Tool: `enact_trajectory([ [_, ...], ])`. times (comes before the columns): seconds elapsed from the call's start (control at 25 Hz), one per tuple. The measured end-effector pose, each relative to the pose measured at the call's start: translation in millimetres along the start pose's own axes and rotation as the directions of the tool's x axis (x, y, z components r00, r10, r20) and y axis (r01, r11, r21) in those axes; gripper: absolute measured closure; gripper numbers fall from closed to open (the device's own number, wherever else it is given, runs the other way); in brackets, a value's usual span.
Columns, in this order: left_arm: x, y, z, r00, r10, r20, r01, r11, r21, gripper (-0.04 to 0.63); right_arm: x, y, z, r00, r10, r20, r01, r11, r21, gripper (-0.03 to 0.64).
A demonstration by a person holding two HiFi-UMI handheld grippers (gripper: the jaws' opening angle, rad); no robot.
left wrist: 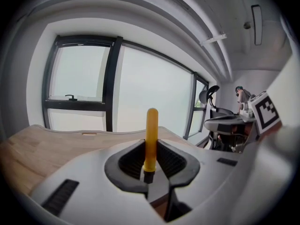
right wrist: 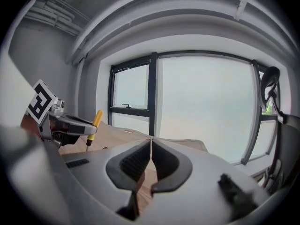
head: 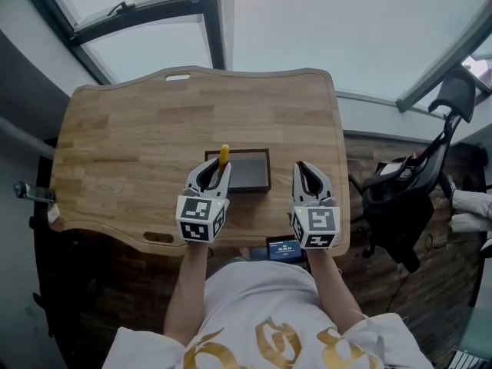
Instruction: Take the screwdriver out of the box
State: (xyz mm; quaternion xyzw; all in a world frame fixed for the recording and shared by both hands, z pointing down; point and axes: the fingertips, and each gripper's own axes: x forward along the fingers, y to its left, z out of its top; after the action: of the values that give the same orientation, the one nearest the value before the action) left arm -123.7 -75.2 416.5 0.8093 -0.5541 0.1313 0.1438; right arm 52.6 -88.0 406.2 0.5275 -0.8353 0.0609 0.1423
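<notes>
My L gripper (head: 218, 166) has jaws pinched on the 1 screwdriver (head: 224, 155), yellow handle up, over the left edge of the 1 dark box (head: 250, 171), R gripper (head: 302, 167) jaws together & empty just right of it, w/ open worktop (head: 131, 121) beyond.

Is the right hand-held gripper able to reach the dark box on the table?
Probably yes. The right hand-held gripper is shut and empty, close beside the box, with nothing between them. The left hand-held gripper holds the yellow screwdriver near the box's other side, out of the way.
</notes>
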Motion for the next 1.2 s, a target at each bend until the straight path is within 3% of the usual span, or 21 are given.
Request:
enact_trajectory([
  [0.44, -22, -1, 11, 0.997, 0.014, 0.072, -0.013, 1.0, -0.008, 0.514, -11, 10, 1, 1.0, -0.007, 0.007, 0.007, 1.0, -0.013, 0.584],
  [1.2, -31, 3, -3, 0.998, 0.022, 0.057, -0.02, 0.999, -0.033, 0.514, -13, 22, -3, 1.0, 0.005, 0.006, -0.005, 1.0, -0.017, 0.584],
])
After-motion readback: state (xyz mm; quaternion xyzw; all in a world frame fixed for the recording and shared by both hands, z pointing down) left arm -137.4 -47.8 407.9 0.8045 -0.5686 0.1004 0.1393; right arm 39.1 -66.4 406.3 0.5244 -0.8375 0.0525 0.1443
